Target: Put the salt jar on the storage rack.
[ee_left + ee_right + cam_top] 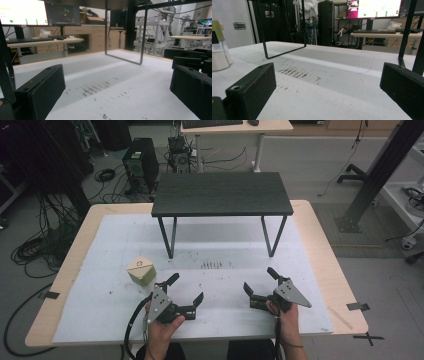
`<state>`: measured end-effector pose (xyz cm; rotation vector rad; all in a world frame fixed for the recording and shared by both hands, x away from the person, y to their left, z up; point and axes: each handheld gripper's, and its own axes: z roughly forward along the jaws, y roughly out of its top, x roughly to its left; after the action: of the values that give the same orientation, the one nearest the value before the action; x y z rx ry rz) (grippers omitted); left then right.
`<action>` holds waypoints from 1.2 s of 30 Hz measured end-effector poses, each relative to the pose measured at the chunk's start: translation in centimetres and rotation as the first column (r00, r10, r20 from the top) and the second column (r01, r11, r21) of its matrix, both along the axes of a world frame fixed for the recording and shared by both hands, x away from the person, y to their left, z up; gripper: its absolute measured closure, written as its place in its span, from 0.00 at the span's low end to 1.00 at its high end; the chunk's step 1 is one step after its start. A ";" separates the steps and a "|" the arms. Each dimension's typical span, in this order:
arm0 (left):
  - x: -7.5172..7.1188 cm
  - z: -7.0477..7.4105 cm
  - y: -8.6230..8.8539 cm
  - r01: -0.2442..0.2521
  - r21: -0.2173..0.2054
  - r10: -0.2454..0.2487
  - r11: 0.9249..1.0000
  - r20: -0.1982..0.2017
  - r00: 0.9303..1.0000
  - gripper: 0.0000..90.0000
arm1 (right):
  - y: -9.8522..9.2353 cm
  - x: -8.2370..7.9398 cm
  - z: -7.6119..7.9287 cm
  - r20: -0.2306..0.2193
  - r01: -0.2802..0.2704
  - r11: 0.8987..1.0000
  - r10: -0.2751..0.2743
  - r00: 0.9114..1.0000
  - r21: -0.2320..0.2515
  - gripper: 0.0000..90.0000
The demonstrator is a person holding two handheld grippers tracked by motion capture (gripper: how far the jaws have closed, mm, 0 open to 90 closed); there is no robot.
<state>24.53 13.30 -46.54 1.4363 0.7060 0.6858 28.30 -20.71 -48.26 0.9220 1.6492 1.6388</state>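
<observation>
Left gripper [184,290], jaws apart and empty, right of the box [141,270], could nudge it aside when reaching.

- The left gripper [186,290] is black, with two short, blocky jaws branching from a dark body, and a grey plate studded with small dark screws on top.
- A black cable [131,322] loops away from its rear.
- In the left gripper view its jaws [38,93] are matte black rectangular blocks, each with round screw holes along the upper edge.
- The right gripper [259,281] is also black and carries a grey three-cornered plate with dark screw dots.
- In the right gripper view its jaw blocks [252,90] are scuffed, with a pale round screw head near the end.
- The person's right wrist [291,344] wears a thin dark band.
</observation>
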 end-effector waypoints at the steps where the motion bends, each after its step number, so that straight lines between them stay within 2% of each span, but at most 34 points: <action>1: -0.1 0.0 0.1 0.002 0.000 -0.002 1.000 0.000 1.000 0.00 | 0.0 0.0 0.0 0.000 0.000 1.000 0.000 1.000 0.000 0.00; 13: -1.6 0.0 1.9 -0.003 0.004 0.003 1.000 -0.005 1.000 0.00 | 0.0 0.0 0.0 0.001 0.000 1.000 0.000 1.000 -0.002 0.00; 36: -3.3 0.0 5.4 -0.028 0.007 0.028 1.000 -0.006 1.000 0.01 | 0.0 0.0 0.0 0.001 0.000 1.000 0.000 1.000 -0.002 0.00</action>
<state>21.19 18.73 -46.50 1.4379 0.7296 0.7065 28.30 -20.70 -48.25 0.9201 1.6498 1.6372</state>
